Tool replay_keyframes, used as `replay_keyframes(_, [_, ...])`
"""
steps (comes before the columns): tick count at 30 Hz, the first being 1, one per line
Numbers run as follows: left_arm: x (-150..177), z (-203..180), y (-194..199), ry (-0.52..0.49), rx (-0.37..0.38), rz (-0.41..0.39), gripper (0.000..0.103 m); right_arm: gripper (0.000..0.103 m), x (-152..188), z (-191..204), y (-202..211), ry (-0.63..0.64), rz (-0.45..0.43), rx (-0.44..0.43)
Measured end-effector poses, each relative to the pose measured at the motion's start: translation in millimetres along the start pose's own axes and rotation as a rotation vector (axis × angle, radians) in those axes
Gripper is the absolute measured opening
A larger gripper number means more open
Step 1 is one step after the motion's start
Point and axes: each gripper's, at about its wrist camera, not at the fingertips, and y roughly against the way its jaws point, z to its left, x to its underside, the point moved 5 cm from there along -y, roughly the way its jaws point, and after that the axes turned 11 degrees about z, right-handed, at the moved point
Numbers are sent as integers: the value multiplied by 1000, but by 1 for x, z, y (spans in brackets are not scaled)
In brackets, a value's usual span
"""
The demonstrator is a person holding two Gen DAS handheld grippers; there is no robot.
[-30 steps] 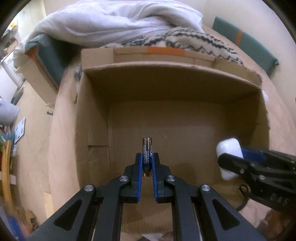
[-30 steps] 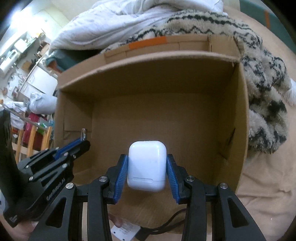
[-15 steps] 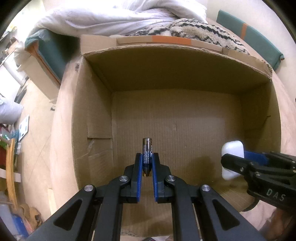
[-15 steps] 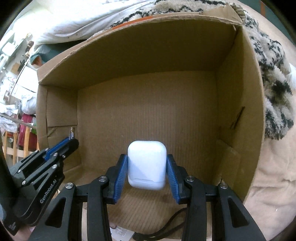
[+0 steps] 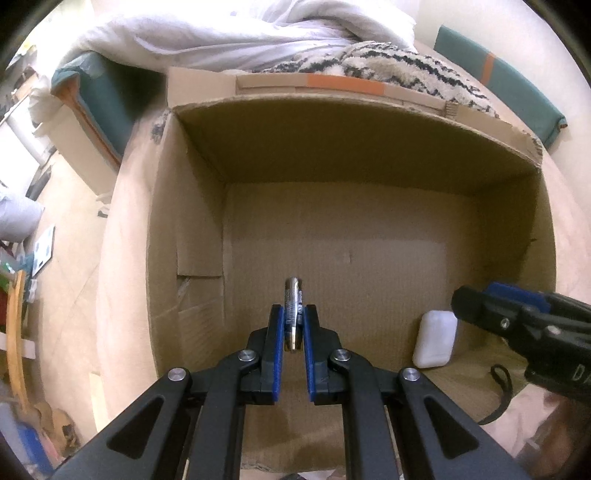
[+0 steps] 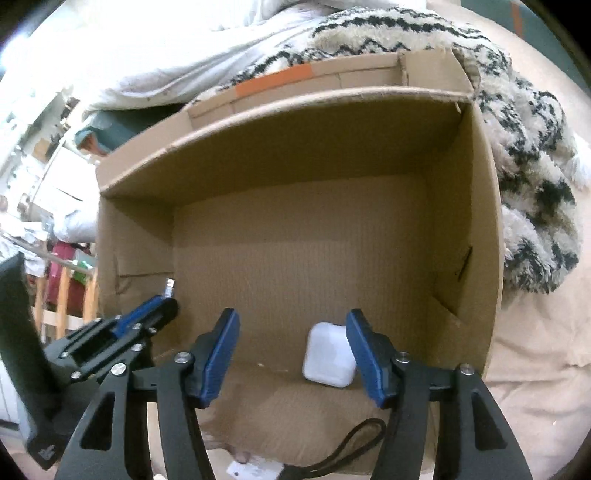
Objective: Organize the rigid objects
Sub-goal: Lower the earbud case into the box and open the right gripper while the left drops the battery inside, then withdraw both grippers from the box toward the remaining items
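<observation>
An open cardboard box fills both views. My left gripper hangs over its floor, shut on a small battery that stands upright between the blue pads. The battery's tip shows above the left gripper in the right wrist view. My right gripper is over the box's near right part, its jaws opening with a wide gap between them. A white earbud case lies on the box floor below, close to the right finger and free of the pads.
A white duvet and a black-and-white fuzzy blanket lie behind and right of the box, on a beige sheet. A black cord loop lies by the box's near edge. Cluttered floor shows to the left.
My right gripper opened and let the white case go; the case now lies on the box floor. The left gripper kept its hold on the battery.
</observation>
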Motion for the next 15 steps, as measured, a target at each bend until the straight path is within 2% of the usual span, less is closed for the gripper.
replay_keyframes(1, [0,0,1,2,-1,1,10,66,0,-1,4,-1,-15,4])
replay_keyframes(3, [0,0,4,10,18,3,18,74,-1,-3,12,-7,-48,-2])
replay_keyframes(4, [0,0,5,17,31,4,31,81,-1,-4,15,-10,-60,-5])
replay_keyframes(5, [0,1,6,28,35,2,49,85,-1,-5,19,-13,-78,-8])
replay_keyframes(6, [-1,3,9,44,33,-11,58,97,-3,-4,22,-15,-94,-11])
replay_keyframes(7, [-2,4,12,54,29,-26,69,103,-7,-2,24,-16,-108,-13])
replay_keyframes(9, [-4,6,18,70,12,-58,70,103,-8,0,30,-13,-136,-13])
replay_keyframes(15, [-6,6,22,72,4,-64,70,103,-10,11,39,16,-185,-2])
